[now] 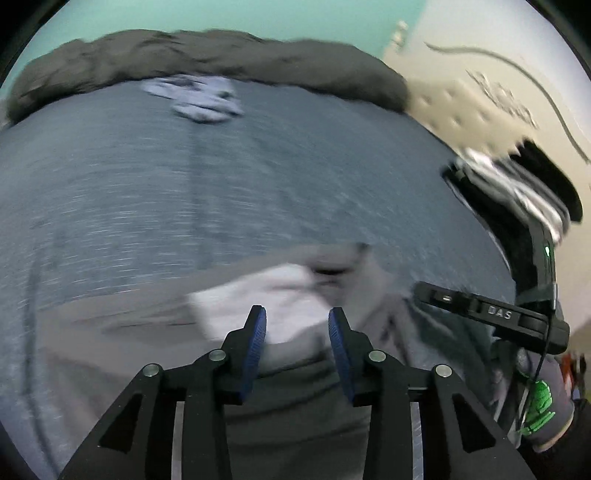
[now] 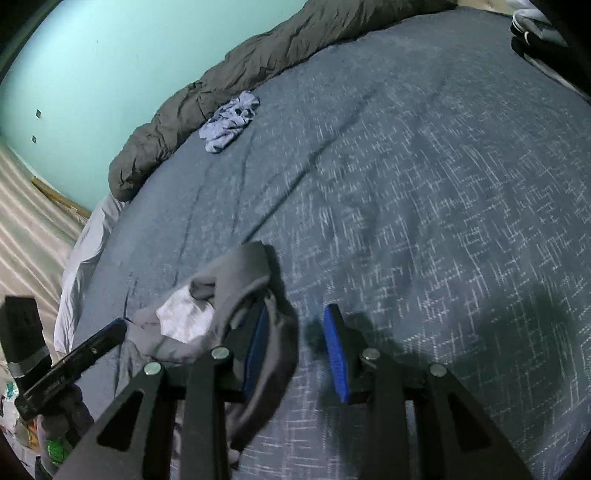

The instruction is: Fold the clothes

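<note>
Grippers: both released, jaws spread.

Left gripper [image 1: 297,321]: blue pads apart, nothing clamped; aimed at grey garment [image 1: 295,295] lying on bed cover [image 1: 184,184]. White inner patch [image 1: 273,291] of garment directly ahead of fingertips, toward 12 o'clock (left wrist view heavily motion-blurred; contact between pads and fabric cannot be determined).

Right gripper [image 2: 297,325]: pads apart, nothing pinched between them. Grey garment [image 2: 255,295] draped over and around left finger [image 2: 255,354], part of fabric hanging down inside jaw gap; right finger [image 2: 336,354] bare, over bed cover [image 2: 406,184]. White patch [image 2: 184,317] of garment at 10 o'clock from left finger.

Garment location: near edge of bed, bunched and unfolded, between the two grippers. Left gripper tip [image 2: 107,332] entering right wrist view from 9 o'clock, just beside garment.

Surroundings:
- Crumpled light-blue cloth [image 2: 231,123] at 11 o'clock in right wrist view, well apart from garment, beside rolled dark-grey duvet [image 2: 221,85].
- Same cloth [image 1: 199,98] at 12 o'clock in left wrist view, blurred.
- Duvet along far edge of bed, against turquoise wall [image 2: 92,74].
- Black-and-white clothing [image 2: 532,33] at 1 o'clock, partly cut off by frame.
- Right gripper body [image 1: 509,314] at 3 o'clock in left wrist view (marking "DAS" legible).
</note>
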`<control>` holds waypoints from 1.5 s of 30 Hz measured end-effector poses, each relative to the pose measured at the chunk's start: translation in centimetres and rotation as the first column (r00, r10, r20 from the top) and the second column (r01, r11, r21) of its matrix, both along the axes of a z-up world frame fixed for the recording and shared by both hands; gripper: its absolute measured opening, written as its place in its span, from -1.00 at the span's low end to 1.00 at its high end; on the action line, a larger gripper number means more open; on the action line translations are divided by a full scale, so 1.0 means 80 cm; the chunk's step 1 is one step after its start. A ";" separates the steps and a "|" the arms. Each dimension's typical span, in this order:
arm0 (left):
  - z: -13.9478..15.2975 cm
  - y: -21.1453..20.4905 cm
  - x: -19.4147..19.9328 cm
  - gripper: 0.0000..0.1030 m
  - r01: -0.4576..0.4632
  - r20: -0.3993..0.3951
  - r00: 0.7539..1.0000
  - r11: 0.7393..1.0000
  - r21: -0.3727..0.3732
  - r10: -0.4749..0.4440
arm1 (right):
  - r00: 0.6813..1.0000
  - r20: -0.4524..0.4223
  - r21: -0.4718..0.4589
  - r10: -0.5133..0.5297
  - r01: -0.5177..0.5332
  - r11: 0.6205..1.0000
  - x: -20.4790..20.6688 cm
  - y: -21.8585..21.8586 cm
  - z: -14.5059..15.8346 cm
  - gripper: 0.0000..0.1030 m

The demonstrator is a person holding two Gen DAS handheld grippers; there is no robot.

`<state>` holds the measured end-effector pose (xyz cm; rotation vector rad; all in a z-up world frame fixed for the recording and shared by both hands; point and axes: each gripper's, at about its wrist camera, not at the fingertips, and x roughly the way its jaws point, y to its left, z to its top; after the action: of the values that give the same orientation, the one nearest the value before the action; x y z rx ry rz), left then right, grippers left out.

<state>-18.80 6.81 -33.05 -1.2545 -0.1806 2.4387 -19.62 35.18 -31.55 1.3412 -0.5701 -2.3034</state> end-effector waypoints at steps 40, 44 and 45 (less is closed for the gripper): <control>0.044 0.005 -0.025 -0.96 -0.039 -0.076 0.996 0.995 0.096 0.047 | 0.996 -0.062 -0.183 -0.060 0.047 0.982 0.054 0.052 0.049 -0.99; 0.047 0.011 -0.023 -0.96 -0.021 -0.078 0.997 0.994 0.106 0.029 | 0.993 -0.074 -0.148 -0.090 0.078 0.986 0.092 0.079 0.066 -0.99; 0.046 0.015 -0.023 -0.95 -0.015 -0.074 0.997 0.994 0.108 0.024 | 0.994 -0.059 -0.140 -0.095 0.086 0.986 0.102 0.085 0.063 -0.99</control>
<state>-20.65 7.97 -29.40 -1.1182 -0.3005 2.4528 -11.47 42.00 -26.55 1.1942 -0.7682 -2.3226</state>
